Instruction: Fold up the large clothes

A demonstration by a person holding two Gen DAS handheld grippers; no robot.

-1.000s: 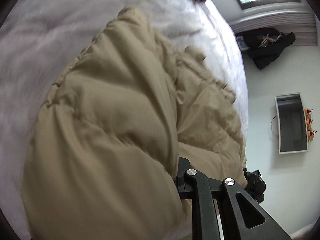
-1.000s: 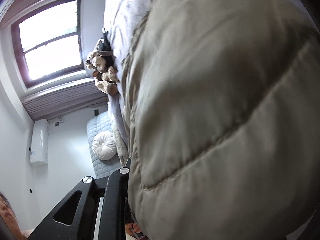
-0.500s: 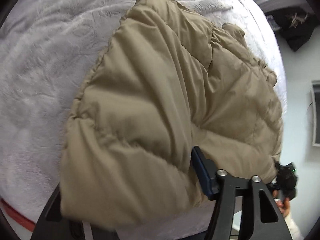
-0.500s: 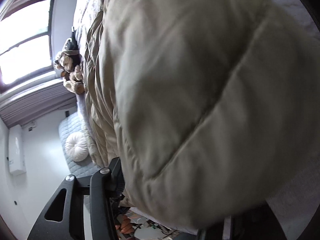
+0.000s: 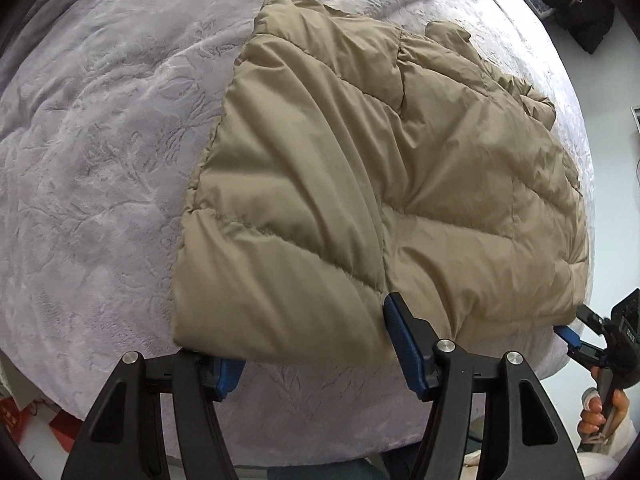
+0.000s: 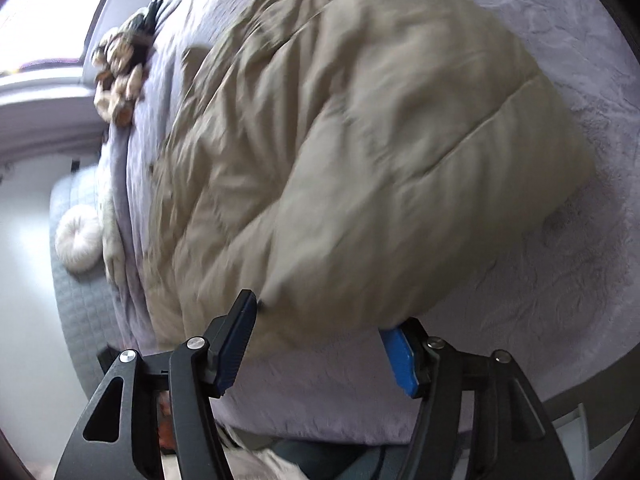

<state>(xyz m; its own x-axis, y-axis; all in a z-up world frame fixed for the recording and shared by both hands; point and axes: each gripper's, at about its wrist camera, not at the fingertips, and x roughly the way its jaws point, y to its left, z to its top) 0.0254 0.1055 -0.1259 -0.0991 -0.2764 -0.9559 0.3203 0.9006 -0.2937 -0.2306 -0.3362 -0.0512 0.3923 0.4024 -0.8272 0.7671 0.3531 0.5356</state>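
On the grey bedspread [image 5: 100, 160], tan puffer jacket [image 5: 380, 180], no readable label, left gripper [image 5: 316, 348] parted, right gripper [image 6: 320, 340] opening, unclamped.

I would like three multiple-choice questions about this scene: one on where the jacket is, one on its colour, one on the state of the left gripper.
1. Where does the puffer jacket lie?
A. on the bedspread
B. on a chair
C. on the floor

2. What colour is the jacket?
A. black
B. tan
C. red

3. How does the left gripper stand?
A. clamped on the jacket
B. out of view
C. open, pads off the fabric

Answers:
1 A, the pale embossed bedspread surrounds it.
2 B, its quilted shell is tan throughout.
3 C, both blue pads stand apart at the hem.
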